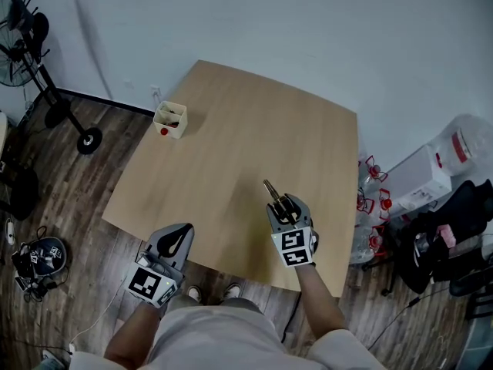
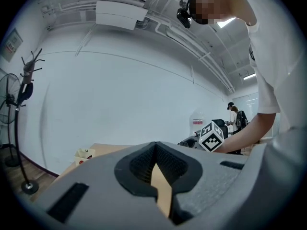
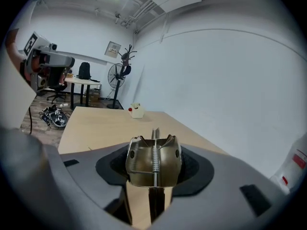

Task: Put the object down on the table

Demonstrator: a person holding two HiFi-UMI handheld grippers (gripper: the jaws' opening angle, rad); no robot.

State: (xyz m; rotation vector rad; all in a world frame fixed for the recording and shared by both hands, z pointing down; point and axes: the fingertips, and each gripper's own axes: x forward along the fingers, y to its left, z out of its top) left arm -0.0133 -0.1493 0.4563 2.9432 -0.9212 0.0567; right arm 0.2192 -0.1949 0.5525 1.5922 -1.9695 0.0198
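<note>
The right tongs [image 1: 286,206] are set fairly wide and closed on a brass-coloured spring clip [image 3: 153,163]. Their dark pads press its two flat sides, and its coil spring runs down the middle between them. The clip is over the near right part of the wooden surface [image 1: 231,122]; whether it touches the wood cannot be made out. Its long axis runs in line with the tongs, and its thin tip sticks out past the jaws, pointing away from the person toward the far side and slightly left.

The left tongs [image 1: 176,241] sit at the near left edge of the surface, their tips drawn together with nothing between them and only a thin wedge of wood showing through behind the tips.

A small cream box [image 1: 170,119] stands near the far left edge, well apart from both tongs
</note>
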